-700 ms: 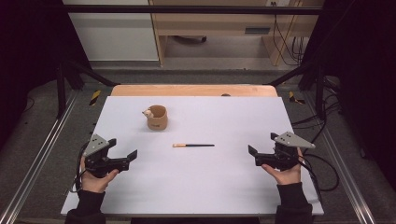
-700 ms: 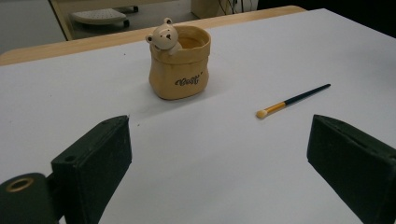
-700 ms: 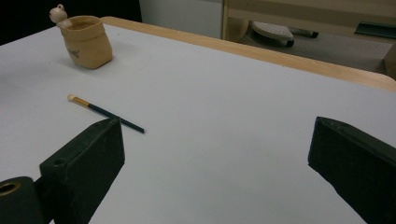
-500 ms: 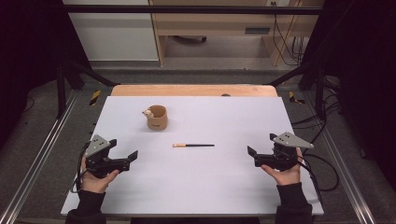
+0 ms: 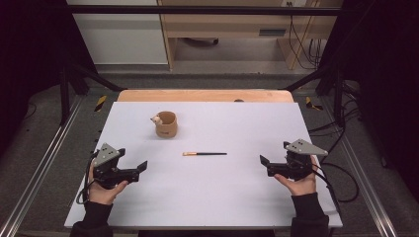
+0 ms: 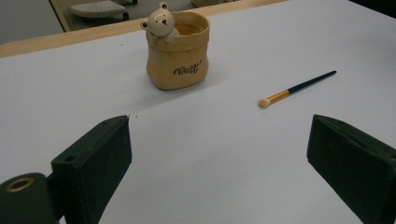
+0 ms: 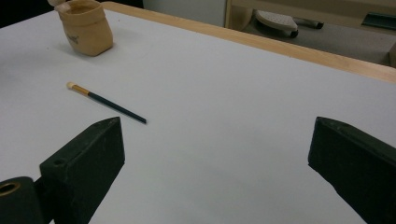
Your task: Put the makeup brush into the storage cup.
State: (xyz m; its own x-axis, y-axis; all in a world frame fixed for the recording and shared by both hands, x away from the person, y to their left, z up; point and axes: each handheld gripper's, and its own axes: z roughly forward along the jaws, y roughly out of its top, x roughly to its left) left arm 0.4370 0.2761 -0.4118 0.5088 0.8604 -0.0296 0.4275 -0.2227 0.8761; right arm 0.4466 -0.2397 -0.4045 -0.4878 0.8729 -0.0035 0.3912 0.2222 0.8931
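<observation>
A tan pot with a small bear on its rim stands upright on the white table top, left of centre toward the back. A thin dark-handled brush with a pale tip lies flat in the middle, tip pointing left. My left gripper rests low at the table's left, open, jaws pointing right toward the brush. My right gripper sits at the right, open, pointing left. Between the left gripper's wide jaws lies bare table, with the pot and brush ahead. The right gripper also holds nothing; the brush and pot lie beyond it.
The white table top has a wooden strip along its far edge. Metal frame rails run down both sides. Cables trail from the right gripper off the table's right edge. A wooden desk stands behind.
</observation>
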